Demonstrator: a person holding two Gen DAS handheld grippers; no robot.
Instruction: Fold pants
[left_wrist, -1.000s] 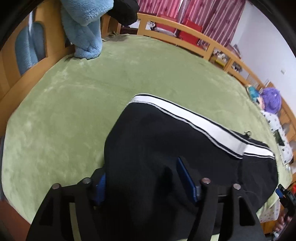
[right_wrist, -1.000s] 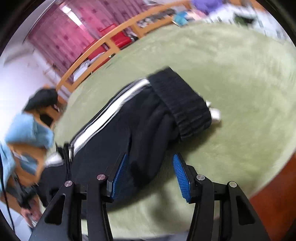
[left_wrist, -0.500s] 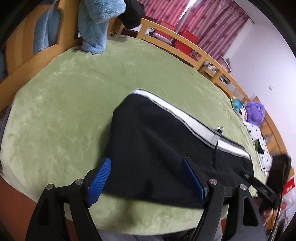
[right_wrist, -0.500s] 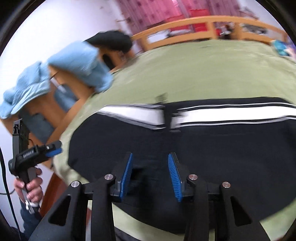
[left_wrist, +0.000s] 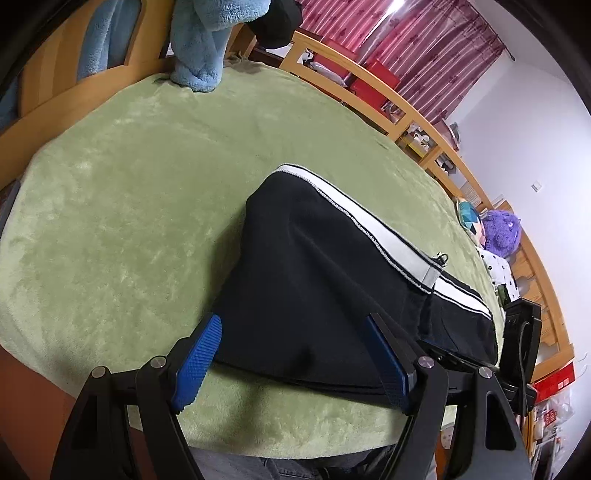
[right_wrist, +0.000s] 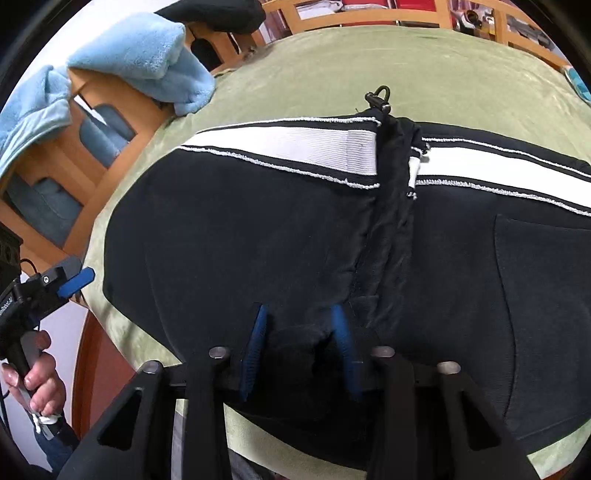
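Black pants (left_wrist: 314, 280) with a white side stripe lie folded on the green bed cover (left_wrist: 129, 192); they also fill the right wrist view (right_wrist: 258, 229). My left gripper (left_wrist: 291, 354) is open and hovers at the pants' near edge, holding nothing. My right gripper (right_wrist: 301, 339) has its blue pads (right_wrist: 341, 332) closing on a bunched ridge of black cloth at the pants' front edge. The left gripper also shows at the left of the right wrist view (right_wrist: 74, 278).
A blue fleece blanket (left_wrist: 207, 40) hangs over the wooden bed rail (left_wrist: 369, 88) at the back. A purple plush toy (left_wrist: 500, 232) lies at the right. The bed's front edge is just below both grippers.
My left gripper let go of the pants, opened and drew back to their near edge. My right gripper swung from the cuff end to the middle and narrowed onto cloth.
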